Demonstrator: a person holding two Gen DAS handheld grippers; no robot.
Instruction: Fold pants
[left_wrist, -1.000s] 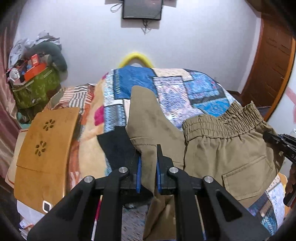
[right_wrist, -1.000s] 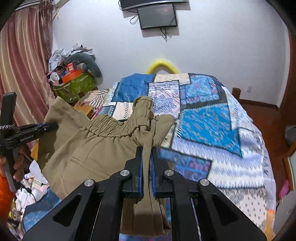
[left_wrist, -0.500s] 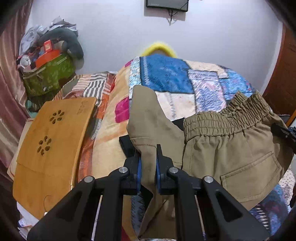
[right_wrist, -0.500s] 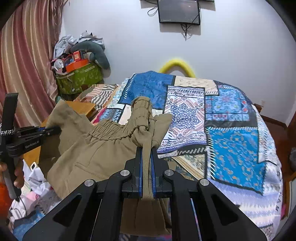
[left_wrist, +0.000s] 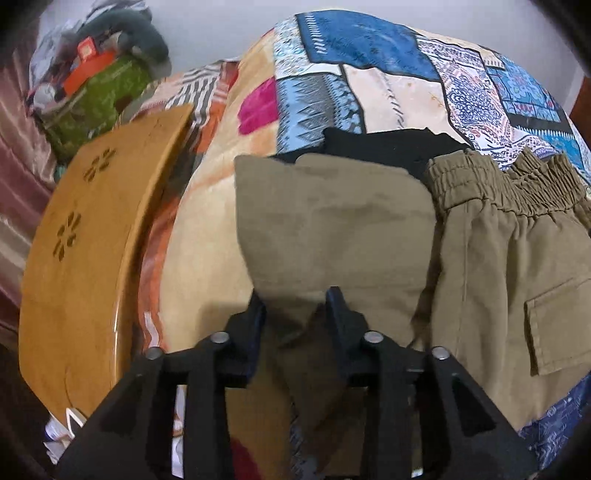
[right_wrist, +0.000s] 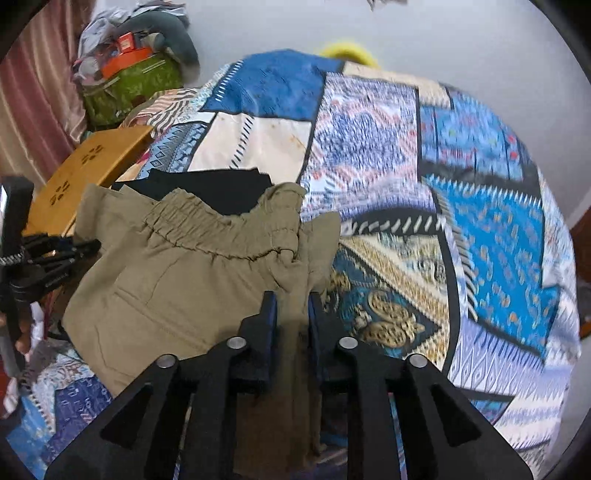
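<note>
Where pants (left_wrist: 332, 229) lie, black cloth (left_wrist: 373, 142) beneath

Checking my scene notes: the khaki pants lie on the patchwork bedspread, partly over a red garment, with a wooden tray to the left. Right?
Not quite: the garment under the khaki pants is black, as the left wrist view shows. The patchwork bedspread and wooden tray are as stated.

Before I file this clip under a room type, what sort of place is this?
Most likely a bedroom. A bed with a patchwork blanket fills the view, khaki pants lie on it, a heap of bags and clothes sits against the wall, and a curtain hangs at the side.
</note>
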